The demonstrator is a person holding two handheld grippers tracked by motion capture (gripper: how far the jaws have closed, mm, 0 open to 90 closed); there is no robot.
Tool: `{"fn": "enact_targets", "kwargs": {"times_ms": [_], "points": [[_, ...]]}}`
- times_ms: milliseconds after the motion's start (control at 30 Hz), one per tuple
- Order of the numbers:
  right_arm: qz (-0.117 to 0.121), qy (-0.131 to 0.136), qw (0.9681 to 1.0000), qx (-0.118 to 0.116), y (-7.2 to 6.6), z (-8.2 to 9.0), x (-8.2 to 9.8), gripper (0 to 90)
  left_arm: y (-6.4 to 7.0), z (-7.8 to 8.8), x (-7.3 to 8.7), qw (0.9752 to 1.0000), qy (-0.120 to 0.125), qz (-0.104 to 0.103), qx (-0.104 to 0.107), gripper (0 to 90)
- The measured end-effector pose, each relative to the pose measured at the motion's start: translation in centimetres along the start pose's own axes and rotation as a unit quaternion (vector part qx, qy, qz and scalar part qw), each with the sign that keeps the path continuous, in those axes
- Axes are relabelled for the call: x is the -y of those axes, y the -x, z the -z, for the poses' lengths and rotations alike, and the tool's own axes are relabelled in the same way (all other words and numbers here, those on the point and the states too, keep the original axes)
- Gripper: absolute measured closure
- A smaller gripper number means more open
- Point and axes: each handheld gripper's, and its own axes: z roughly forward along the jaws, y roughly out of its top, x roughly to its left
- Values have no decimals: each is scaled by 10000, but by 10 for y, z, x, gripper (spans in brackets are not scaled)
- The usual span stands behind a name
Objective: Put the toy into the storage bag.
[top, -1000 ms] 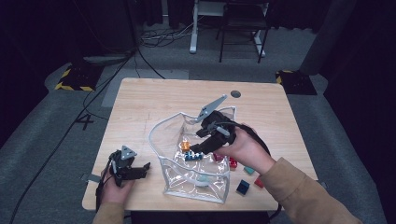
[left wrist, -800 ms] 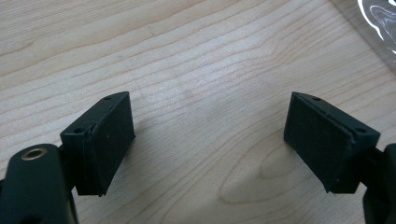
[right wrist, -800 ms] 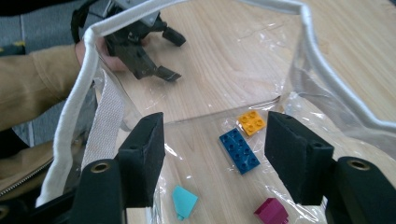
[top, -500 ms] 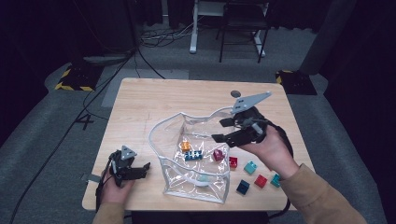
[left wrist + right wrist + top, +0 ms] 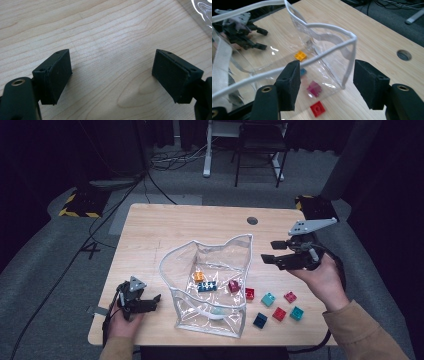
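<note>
**A:** Hovering your right gripper (image 5: 267, 251) just off the right corner of the clear plastic pouch (image 5: 212, 285), jaws about half open with nothing between the pads. Your left gripper (image 5: 150, 301) sits on the wooden table (image 5: 165, 227) near the pouch's left side, jaws wide apart and empty.

**B:** And the bricks?

**A:** Orange brick (image 5: 198, 276), dark blue brick (image 5: 206, 287) and magenta brick (image 5: 233, 285) lie inside the pouch. Loose on the table to its right: a red brick (image 5: 249, 293) touching the pouch wall, a teal brick (image 5: 268, 299), and a few more nearer your edge.

**B:** So the next pick looks like one of the loose ones?

**A:** That's my read. Bring the right gripper down over the teal brick rather than the red one, since it stands free of the plastic. Square your jaws to two opposite flat faces, close gently, then lift well above the white rim (image 5: 329, 27) before crossing over.

**B:** Anything for the left?

**A:** You could pinch the rim to hold the mouth open.
</note>
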Motion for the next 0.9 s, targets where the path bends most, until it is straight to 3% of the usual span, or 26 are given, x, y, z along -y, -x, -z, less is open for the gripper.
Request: {"fn": "enact_targets", "kwargs": {"times_ms": [133,233,467,700,900], "points": [[-89,-80,9997,189,10,6,13,394,0,1,0,10000,-8,-11,10,164],[-57,-164,9987,477,16,10,23,393,0,1,0,10000,-9,-12,12,164],[-327,-255,9963,747,34,21,47,393,0,1,0,10000,-8,-11,12,164],[-546,-388,9928,988,47,24,72,393,0,1,1,10000,-7,-7,11,164],[-784,-469,9908,999,55,18,92,393,0,1,1,10000,-7,-8,11,164]]}}
